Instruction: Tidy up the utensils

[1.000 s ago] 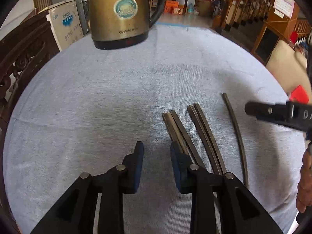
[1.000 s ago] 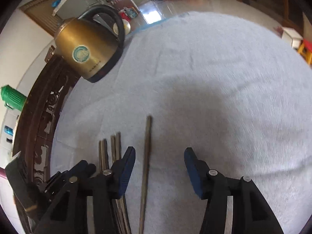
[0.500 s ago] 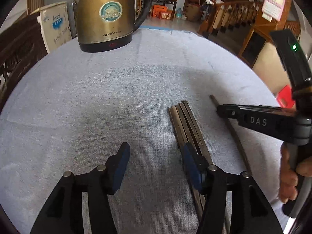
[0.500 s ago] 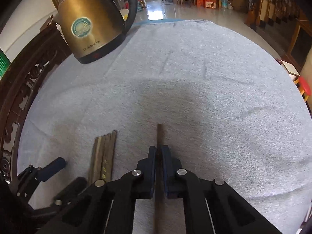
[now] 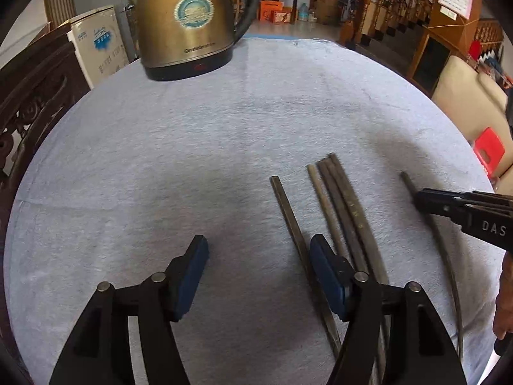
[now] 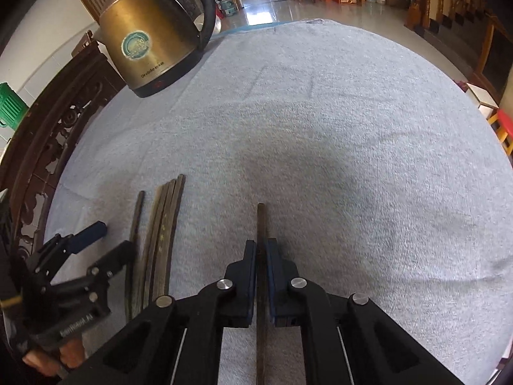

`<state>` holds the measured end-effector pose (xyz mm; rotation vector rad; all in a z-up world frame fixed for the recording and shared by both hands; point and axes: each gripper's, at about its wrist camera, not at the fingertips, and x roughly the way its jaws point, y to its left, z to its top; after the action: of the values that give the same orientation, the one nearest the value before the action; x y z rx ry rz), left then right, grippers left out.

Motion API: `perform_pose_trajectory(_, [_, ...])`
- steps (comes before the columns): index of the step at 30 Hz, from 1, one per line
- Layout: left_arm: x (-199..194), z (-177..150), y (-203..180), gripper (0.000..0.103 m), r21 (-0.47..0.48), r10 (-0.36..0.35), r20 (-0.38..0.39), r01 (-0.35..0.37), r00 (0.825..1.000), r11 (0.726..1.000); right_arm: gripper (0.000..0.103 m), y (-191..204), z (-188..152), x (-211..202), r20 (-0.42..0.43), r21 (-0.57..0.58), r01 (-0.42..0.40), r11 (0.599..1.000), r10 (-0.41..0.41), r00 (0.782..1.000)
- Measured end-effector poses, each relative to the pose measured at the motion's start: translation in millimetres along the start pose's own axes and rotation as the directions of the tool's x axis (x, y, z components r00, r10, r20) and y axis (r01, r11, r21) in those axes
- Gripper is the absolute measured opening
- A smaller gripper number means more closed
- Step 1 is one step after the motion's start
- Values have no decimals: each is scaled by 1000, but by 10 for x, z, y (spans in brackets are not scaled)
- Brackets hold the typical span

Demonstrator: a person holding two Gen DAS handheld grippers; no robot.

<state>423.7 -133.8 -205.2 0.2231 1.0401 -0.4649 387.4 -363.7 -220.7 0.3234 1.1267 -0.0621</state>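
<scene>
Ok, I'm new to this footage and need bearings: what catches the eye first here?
The brass-coloured kettle stands at the far left of the grey cloth. Nearer, dark chopsticks lie side by side. The right tongs are shut on a lone chopstick lying apart to their right, while the left tongs stand open.

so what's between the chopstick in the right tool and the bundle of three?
Only bare grey cloth between the held chopstick and the bundle, clearest in the right wrist view.
</scene>
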Motion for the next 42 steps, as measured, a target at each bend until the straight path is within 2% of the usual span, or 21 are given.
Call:
perform_pose_trajectory(5, [60,97,13,68,-23,15,-33,-15,999,1000,8,18,0,-19,-25,-8,10,1000,-10,1000])
perform_pose_trajectory(7, [147,194,-21,68,-10,50,-43,-50,998,999,10,48,54,-5,-55,-6,27,1000,-27,998])
perform_pose_trajectory(9, [189,270,-36,64,-27,47,-54,-48,997,998,11,116,144,40,-79,-23,42,999,-44,996])
perform_pose_trajectory(10, [199,292,-52,60,-22,52,-52,-53,997,998,11,151,179,57,-87,-36,58,998,-61,994])
perform_pose_trajectory(12, [181,314,-82,38,-11,43,-50,-44,998,999,11,222,217,82,-101,-73,88,993,-95,990])
perform_pose_trajectory(13, [175,315,-96,31,-4,41,-49,-42,998,999,11,255,224,95,-105,-94,101,990,-111,988])
perform_pose_trajectory(14, [174,319,-109,18,6,38,-48,-38,998,999,10,303,211,98,-102,-128,122,984,-136,986])
perform_pose_trajectory(15, [178,320,-116,10,15,38,-48,-38,998,999,8,322,200,98,-95,-145,134,980,-148,984])
perform_pose_trajectory(17, [167,300,-106,8,2,40,-50,-40,998,999,7,343,175,85,-91,-151,143,978,-157,983])
perform_pose_trajectory(19, [139,265,-73,5,-21,28,-40,-28,999,999,7,309,140,43,-86,-118,126,985,-136,987])
perform_pose_trajectory(20, [32,210,-105,5,-23,32,-26,-33,999,999,7,281,102,-14,-71,-97,87,992,-94,993])
perform_pose_trajectory(23, [-319,121,-43,5,-50,23,60,-20,998,999,7,222,-16,-217,-23,-74,47,996,-49,999])
perform_pose_trajectory(25, [-600,70,-2,5,-61,25,130,-17,991,998,7,180,-108,-468,48,-58,-5,998,8,999])
perform_pose_trajectory(28, [-1082,-46,19,5,-65,27,236,-12,971,998,7,146,-245,-821,146,-49,-57,997,64,987])
perform_pose_trajectory(30, [-1442,-176,16,5,-62,37,311,-19,950,998,7,164,-348,-1083,224,-52,-108,993,117,968])
perform_pose_trajectory(32, [-1785,-330,3,5,-62,38,386,-15,922,998,7,147,-506,-1390,317,-60,-162,985,173,933])
perform_pose_trajectory(34, [-2034,-460,13,5,-65,33,443,-5,896,998,7,163,-687,-1639,393,-67,-183,981,195,899])
perform_pose_trajectory(39, [-2591,-837,-5,5,-94,40,561,15,827,995,7,225,-1140,-2101,519,-67,-163,984,174,837])
perform_pose_trajectory(42, [-2833,-1041,-32,5,-102,41,601,26,798,994,7,302,-1437,-2363,587,-73,-152,986,165,793])
